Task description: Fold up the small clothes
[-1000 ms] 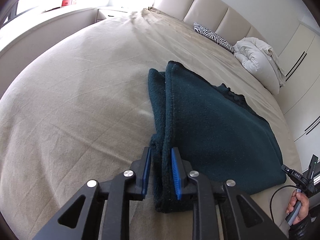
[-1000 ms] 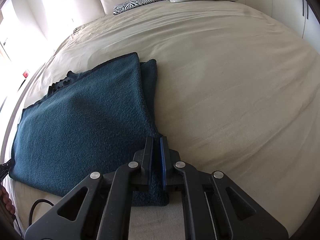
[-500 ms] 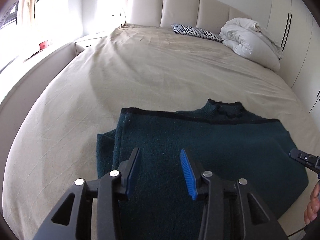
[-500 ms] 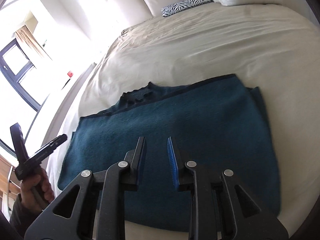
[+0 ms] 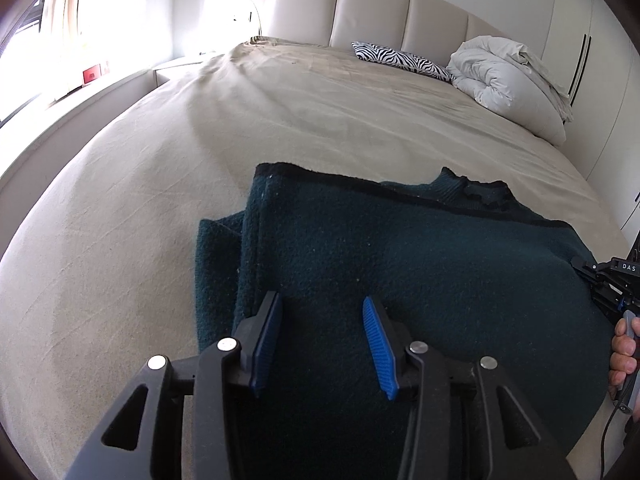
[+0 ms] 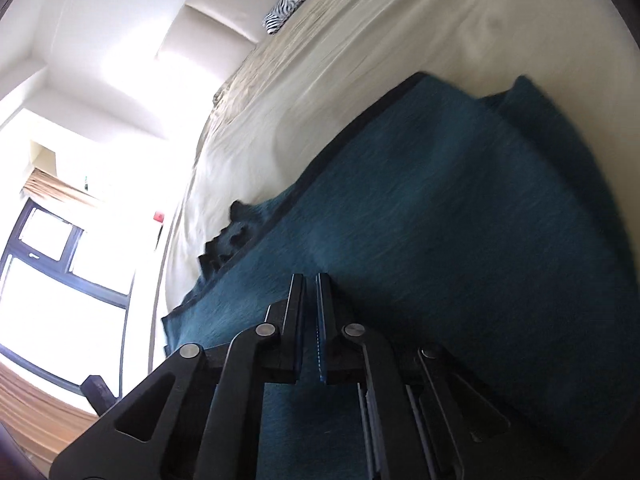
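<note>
- Nearest the camera, the left gripper (image 5: 322,334) stood with its blue-padded jaws spread wide above the near edge of the garment, holding nothing.
- The right gripper (image 6: 311,320) had its jaws drawn nearly together with only a thin slit between them; no cloth appeared to be caught there, though the view was motion-blurred.
- The teal sweater (image 5: 420,280) lay on the bed (image 5: 160,200), folded into a rough rectangle: thick, nubby fleece-like knit with a dark bound edge along its far side.
- At its left a narrower layer poked out from under the top panel, and a ribbed collar (image 5: 476,190) showed past the far edge, so the fold looked partly done; I judged a further fold and some squaring up remained.
- The bed's beige sheet lay smooth with faint creases.
- Farthest off were a zebra-print pillow (image 5: 400,60), a bunched white duvet (image 5: 512,80) and a padded headboard (image 5: 372,16).
</note>
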`<state>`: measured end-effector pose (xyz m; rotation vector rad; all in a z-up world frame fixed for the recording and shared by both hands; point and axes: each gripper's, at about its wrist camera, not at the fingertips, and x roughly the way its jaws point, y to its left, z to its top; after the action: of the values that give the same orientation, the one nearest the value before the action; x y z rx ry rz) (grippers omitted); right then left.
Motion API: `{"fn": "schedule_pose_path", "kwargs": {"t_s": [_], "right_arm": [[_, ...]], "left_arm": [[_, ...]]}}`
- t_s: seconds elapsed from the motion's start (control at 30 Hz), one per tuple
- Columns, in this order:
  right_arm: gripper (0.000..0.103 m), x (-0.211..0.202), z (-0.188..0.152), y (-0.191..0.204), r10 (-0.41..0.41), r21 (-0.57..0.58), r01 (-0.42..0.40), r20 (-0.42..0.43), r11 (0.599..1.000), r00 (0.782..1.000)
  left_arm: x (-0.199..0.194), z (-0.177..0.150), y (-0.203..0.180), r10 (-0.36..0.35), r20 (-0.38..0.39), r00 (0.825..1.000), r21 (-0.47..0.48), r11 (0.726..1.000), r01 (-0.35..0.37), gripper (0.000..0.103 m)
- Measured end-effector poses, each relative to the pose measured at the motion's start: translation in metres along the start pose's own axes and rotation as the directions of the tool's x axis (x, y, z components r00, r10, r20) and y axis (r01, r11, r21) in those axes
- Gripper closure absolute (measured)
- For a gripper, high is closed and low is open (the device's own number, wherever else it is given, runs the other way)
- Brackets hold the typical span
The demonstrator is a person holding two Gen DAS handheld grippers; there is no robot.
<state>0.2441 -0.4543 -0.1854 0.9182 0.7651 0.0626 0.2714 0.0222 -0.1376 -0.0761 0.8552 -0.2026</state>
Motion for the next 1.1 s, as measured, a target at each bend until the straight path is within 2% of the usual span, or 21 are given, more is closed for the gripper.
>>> {"fn": "schedule_pose_path", "kwargs": {"t_s": [0.03, 0.07, 0.13, 0.23, 0.3, 0.33, 0.37, 0.4, 0.43, 0.5, 0.53, 0.6, 0.67, 0.73, 0.8, 0.9, 1.0, 1.1], "right_arm": [[0.103, -0.004, 0.003, -0.006, 0.016, 0.016, -0.016, 0.006, 1.0, 1.0], [0.103, -0.008, 0.006, -0.009, -0.001, 0.014, 0.001, 0.025, 1.0, 1.0], [0.103, -0.025, 0.012, -0.012, -0.079, -0.001, 0.08, 0.088, 0.997, 0.993], [0.103, -0.048, 0.021, -0.028, -0.173, 0.096, 0.16, 0.147, 0.982, 0.974], [0.098, -0.06, 0.019, -0.02, -0.173, 0.078, 0.162, 0.165, 0.984, 0.971], [0.096, -0.065, 0.012, -0.01, -0.131, 0.045, 0.126, 0.158, 0.991, 0.979], [0.096, -0.067, 0.002, 0.001, -0.08, 0.022, 0.077, 0.138, 0.997, 0.987], [0.096, -0.063, -0.009, 0.013, -0.02, 0.006, 0.019, 0.104, 1.0, 0.994], [0.096, -0.058, -0.025, 0.027, 0.04, -0.016, -0.039, 0.058, 0.999, 0.998], [0.096, -0.043, -0.058, 0.052, 0.098, -0.064, -0.1, -0.038, 0.993, 0.995], [0.096, -0.032, -0.077, 0.063, 0.129, -0.073, -0.137, -0.095, 0.988, 0.987], [0.096, -0.011, -0.11, 0.075, 0.183, -0.056, -0.198, -0.203, 0.978, 0.962], [0.096, 0.01, -0.136, 0.079, 0.204, -0.041, -0.224, -0.275, 0.974, 0.939], [0.096, 0.03, -0.151, 0.072, 0.195, -0.005, -0.21, -0.346, 0.978, 0.918], [0.098, 0.028, -0.147, 0.057, 0.206, 0.036, -0.205, -0.322, 0.978, 0.924], [0.098, 0.001, -0.124, 0.025, 0.189, 0.101, -0.172, -0.202, 0.98, 0.961], [0.098, -0.032, -0.101, -0.006, 0.107, 0.124, -0.095, -0.089, 0.988, 0.99], [0.098, -0.071, -0.086, -0.028, 0.026, 0.154, -0.028, 0.016, 0.988, 1.0]], "left_arm": [[0.0, 0.0, 0.001, -0.006, -0.001, 1.0, -0.004, 1.0, 0.006, 0.057], [0.0, 0.001, 0.003, -0.013, -0.002, 1.0, -0.01, 1.0, 0.013, 0.057], [-0.003, 0.0, 0.006, -0.019, -0.005, 1.0, -0.02, 1.0, 0.019, 0.057], [-0.011, -0.007, 0.007, -0.007, -0.004, 1.0, -0.024, 1.0, 0.007, 0.057], [-0.023, -0.014, 0.004, 0.011, 0.003, 1.0, -0.025, 1.0, -0.011, 0.057], [-0.029, -0.017, 0.001, 0.022, 0.004, 1.0, -0.028, 0.999, -0.022, 0.058], [-0.037, -0.02, -0.003, 0.026, 0.014, 1.0, -0.037, 0.999, -0.025, 0.059], [-0.046, -0.023, -0.008, 0.0, 0.024, 1.0, -0.047, 0.999, 0.001, 0.058], [-0.052, -0.025, -0.015, -0.046, 0.022, 0.999, -0.058, 0.997, 0.047, 0.058], [-0.064, -0.031, -0.032, -0.135, 0.023, 0.991, -0.07, 0.988, 0.136, 0.058], [-0.069, -0.035, -0.041, -0.171, 0.025, 0.985, -0.059, 0.983, 0.173, 0.057], [-0.069, -0.043, -0.059, -0.195, -0.004, 0.981, -0.017, 0.981, 0.195, 0.055], [-0.056, -0.053, -0.065, -0.165, -0.048, 0.985, -0.002, 0.986, 0.165, 0.054], [-0.046, -0.059, -0.061, -0.155, -0.083, 0.984, -0.021, 0.988, 0.153, 0.057], [-0.049, -0.059, -0.059, -0.153, -0.084, 0.985, -0.023, 0.988, 0.152, 0.058], [-0.049, -0.061, -0.059, -0.148, -0.09, 0.985, -0.015, 0.989, 0.147, 0.058], [-0.05, -0.062, -0.06, -0.14, -0.087, 0.986, -0.012, 0.99, 0.139, 0.058], [-0.05, -0.063, -0.06, -0.146, -0.082, 0.986, -0.017, 0.989, 0.145, 0.058]]}}
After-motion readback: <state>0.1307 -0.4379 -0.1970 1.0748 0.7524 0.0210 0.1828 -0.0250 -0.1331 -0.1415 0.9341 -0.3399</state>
